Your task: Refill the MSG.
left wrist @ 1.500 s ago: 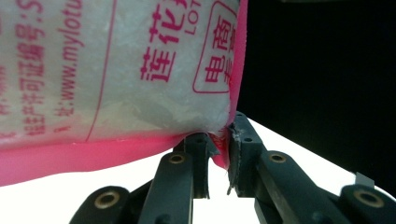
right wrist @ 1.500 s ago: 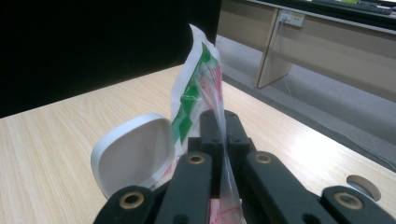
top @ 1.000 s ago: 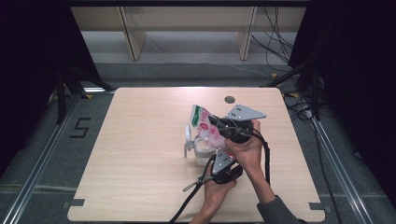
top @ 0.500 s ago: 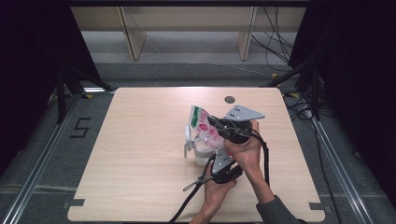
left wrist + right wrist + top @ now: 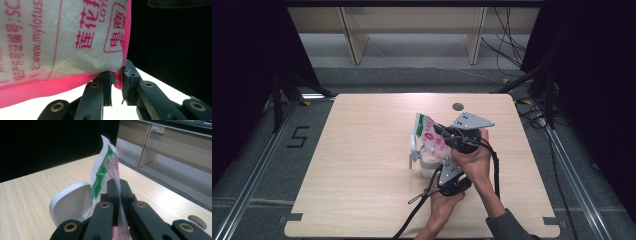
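Right now you hold the bag [image 5: 431, 136] over the white jar [image 5: 424, 162], left gripper [image 5: 116, 75] pinching its bottom corner, right gripper [image 5: 119, 185] clenching its top edge, so next likely comes tearing or tipping.

Pale wooden table [image 5: 362, 165], white lidded container [image 5: 424, 159] on it.

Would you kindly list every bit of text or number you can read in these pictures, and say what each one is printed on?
"5": dark mark on the floor left of the table.
"mylotus": red print up the bag, left gripper view; its start and end are cut off.
"莲花": large red characters on the bag.
"LOT": small red letters beside them, cut off.
"电商": boxed red characters, rest cut off.
Other Chinese lines at the bag's left: too blurred.
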`<state>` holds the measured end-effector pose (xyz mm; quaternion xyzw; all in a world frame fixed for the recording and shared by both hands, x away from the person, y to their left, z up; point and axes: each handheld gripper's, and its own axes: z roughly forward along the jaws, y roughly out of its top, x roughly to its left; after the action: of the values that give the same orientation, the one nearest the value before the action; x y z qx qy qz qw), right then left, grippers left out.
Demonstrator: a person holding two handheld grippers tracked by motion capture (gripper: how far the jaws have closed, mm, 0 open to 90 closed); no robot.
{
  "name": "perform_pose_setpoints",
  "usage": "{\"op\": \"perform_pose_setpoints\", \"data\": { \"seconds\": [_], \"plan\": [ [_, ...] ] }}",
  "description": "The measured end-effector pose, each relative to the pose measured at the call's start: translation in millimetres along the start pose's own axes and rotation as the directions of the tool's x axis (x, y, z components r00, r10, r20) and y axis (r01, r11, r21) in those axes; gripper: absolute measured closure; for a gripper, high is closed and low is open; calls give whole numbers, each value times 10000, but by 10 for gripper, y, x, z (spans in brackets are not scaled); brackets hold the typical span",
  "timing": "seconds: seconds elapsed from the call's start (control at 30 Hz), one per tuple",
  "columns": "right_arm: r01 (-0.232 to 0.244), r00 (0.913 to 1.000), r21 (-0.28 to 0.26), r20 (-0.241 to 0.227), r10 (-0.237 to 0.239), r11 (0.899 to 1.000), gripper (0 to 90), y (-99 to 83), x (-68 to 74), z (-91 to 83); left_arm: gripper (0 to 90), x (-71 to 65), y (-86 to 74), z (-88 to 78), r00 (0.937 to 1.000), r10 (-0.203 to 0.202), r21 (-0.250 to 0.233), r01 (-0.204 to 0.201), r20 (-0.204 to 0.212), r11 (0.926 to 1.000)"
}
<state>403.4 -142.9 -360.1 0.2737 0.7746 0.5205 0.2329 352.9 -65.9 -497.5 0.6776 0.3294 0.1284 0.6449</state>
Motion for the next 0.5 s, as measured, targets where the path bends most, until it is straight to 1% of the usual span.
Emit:
{"op": "perform_pose_setpoints", "data": {
  "seconds": [0.03,0.07,0.1,0.13,0.17,0.23,0.3,0.33,0.37,0.4,0.43,0.47,0.5],
  "plan": [
    [-2,10000,-71,98,2,10000,900,1,7,2,794,1,1,3,10000,-25,-10,25,13,10000],
    [50,10000,46,81,-50,10000,900,4,7,-3,794,4,0,4,10000,23,63,-23,29,10000],
    [48,9999,24,114,-49,10000,900,-2,15,13,793,5,-9,16,9999,-13,-28,13,106,10000],
    [96,9999,160,106,-97,9998,900,-11,7,25,792,0,-4,4,10000,-18,103,18,22,9999],
    [49,9999,194,134,-52,9998,900,-17,2,29,792,5,-2,4,10000,24,137,-25,48,9999],
    [6,9999,85,116,-7,10000,900,-14,-9,22,793,13,-5,17,9998,-20,-26,20,174,10000],
    [28,10000,62,64,-28,10000,900,3,-4,2,794,13,-4,17,9999,-20,-27,20,165,10000],
    [10,10000,81,30,-10,10000,900,3,0,1,793,10,-4,20,9998,-41,-102,43,178,9999],
    [92,9999,51,53,-92,9999,900,0,1,12,793,1,4,4,10000,-42,31,42,63,10000],
    [127,9997,-14,188,-127,9999,900,-6,8,27,793,0,5,2,10000,-38,47,38,47,10000],
    [108,9999,48,-27,-107,9999,900,-9,5,35,793,6,0,12,9999,-41,-37,42,97,10000],
    [16,10000,147,73,-17,9999,900,-8,15,24,793,9,-5,15,9999,-30,-62,31,127,10000],
    [47,10000,125,39,-48,9999,900,-7,13,27,794,7,-4,11,10000,-14,-13,14,72,10000]
  ]
}}
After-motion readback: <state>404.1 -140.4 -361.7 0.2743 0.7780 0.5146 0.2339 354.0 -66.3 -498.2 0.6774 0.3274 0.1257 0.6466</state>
